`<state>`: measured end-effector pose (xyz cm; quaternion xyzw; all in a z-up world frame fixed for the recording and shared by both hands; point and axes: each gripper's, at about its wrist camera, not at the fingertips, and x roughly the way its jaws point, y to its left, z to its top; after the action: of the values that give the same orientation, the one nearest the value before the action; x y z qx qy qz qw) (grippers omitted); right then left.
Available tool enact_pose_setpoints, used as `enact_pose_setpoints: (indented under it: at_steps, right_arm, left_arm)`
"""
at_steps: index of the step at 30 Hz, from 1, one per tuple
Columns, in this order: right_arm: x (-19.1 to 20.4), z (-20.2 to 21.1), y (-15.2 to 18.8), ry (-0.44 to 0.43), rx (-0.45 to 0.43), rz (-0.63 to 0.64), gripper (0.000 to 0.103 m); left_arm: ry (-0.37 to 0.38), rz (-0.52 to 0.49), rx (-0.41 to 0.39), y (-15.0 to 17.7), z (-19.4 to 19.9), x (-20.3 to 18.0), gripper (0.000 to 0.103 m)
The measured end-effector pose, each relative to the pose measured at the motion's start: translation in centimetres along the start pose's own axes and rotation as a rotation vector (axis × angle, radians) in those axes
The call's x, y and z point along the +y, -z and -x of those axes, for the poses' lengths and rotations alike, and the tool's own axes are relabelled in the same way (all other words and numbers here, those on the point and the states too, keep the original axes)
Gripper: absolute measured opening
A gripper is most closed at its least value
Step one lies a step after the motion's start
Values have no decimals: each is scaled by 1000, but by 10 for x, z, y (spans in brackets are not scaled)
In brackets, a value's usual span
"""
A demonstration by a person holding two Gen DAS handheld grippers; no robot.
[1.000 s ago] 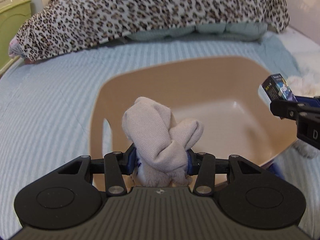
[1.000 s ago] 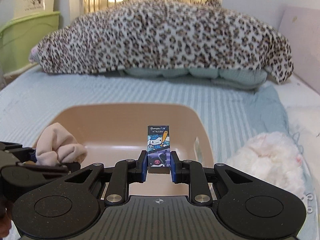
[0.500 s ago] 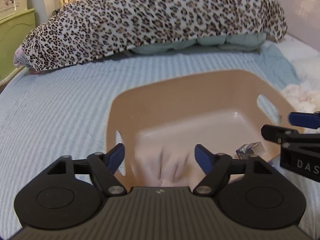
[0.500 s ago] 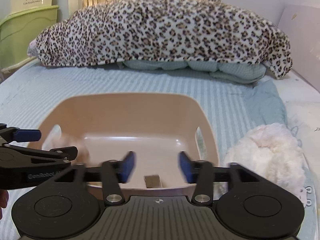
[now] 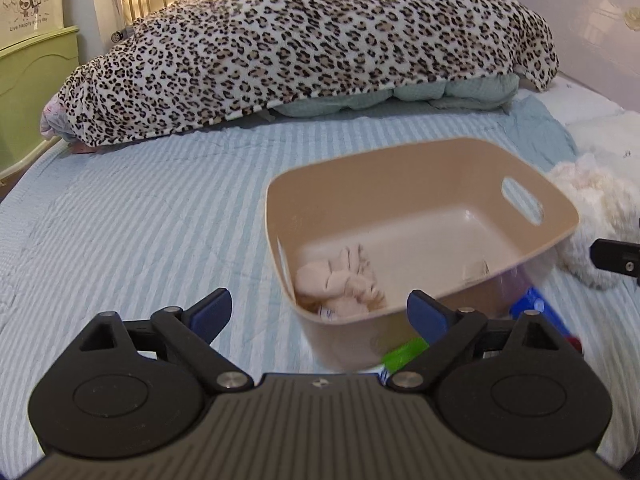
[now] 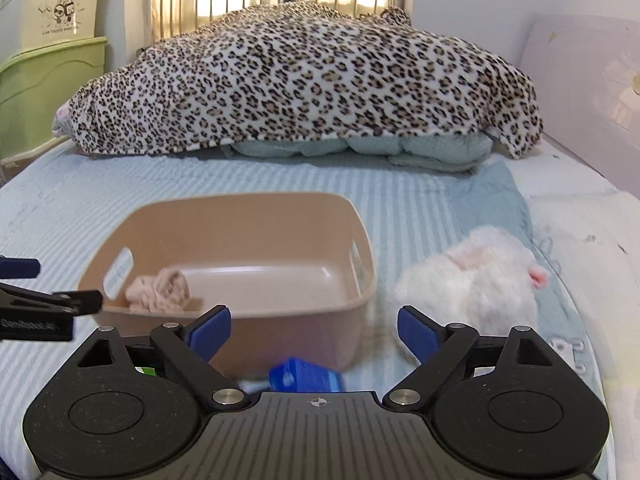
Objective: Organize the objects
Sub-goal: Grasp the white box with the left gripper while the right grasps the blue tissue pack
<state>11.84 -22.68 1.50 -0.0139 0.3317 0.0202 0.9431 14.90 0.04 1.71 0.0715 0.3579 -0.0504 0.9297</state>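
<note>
A tan plastic bin (image 5: 400, 160) (image 6: 248, 208) sits on the striped bed. A beige rolled cloth (image 5: 340, 280) (image 6: 158, 290) lies inside at its near left corner. A small box (image 5: 476, 270) lies in the bin by the near right wall. My left gripper (image 5: 319, 310) is open and empty, just in front of the bin. My right gripper (image 6: 314, 330) is open and empty, in front of the bin's near wall. A blue box (image 6: 306, 376) lies on the bed under the right gripper. A white plush toy (image 6: 472, 276) (image 5: 592, 208) lies right of the bin.
A leopard-print blanket (image 5: 312, 48) (image 6: 312, 80) is heaped at the far end of the bed. Green drawers (image 6: 44, 92) stand at the left. A green item (image 5: 404, 352) and a blue item (image 5: 536, 312) lie in front of the bin.
Both grippers opened and pulled back. The cloth dropped from the left gripper into the bin, and the small box dropped from the right gripper into the bin.
</note>
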Motion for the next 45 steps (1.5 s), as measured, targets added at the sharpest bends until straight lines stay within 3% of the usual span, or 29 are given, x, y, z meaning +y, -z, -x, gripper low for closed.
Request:
enact_pose_setpoints:
  at_steps: [7, 20, 27, 32, 37, 40, 43, 45]
  right_arm:
    - [-16, -4, 36, 25, 91, -31, 93]
    - [-18, -35, 91, -5, 269, -8, 93]
    - [-2, -50, 98, 9, 291, 82, 93]
    - [7, -62, 97, 17, 282, 115, 93]
    - [12, -67, 95, 24, 249, 141, 81]
    - [12, -68, 93, 6, 244, 133, 66]
    - [11, -64, 93, -8, 236, 129, 54]
    - [11, -60, 93, -18, 229, 124, 47]
  left_arm:
    - [32, -49, 67, 29, -15, 2, 95]
    - [42, -328, 101, 73, -55, -11, 95]
    - [78, -419, 102, 78, -83, -8, 95]
    - [159, -443, 82, 78, -93, -8, 95]
    - [229, -408, 100, 74, -103, -9, 89]
    - [290, -360, 143, 72, -110, -6, 80]
    - [329, -310, 180, 69, -114, -1, 71]
    - [349, -289, 193, 69, -113, 0, 58]
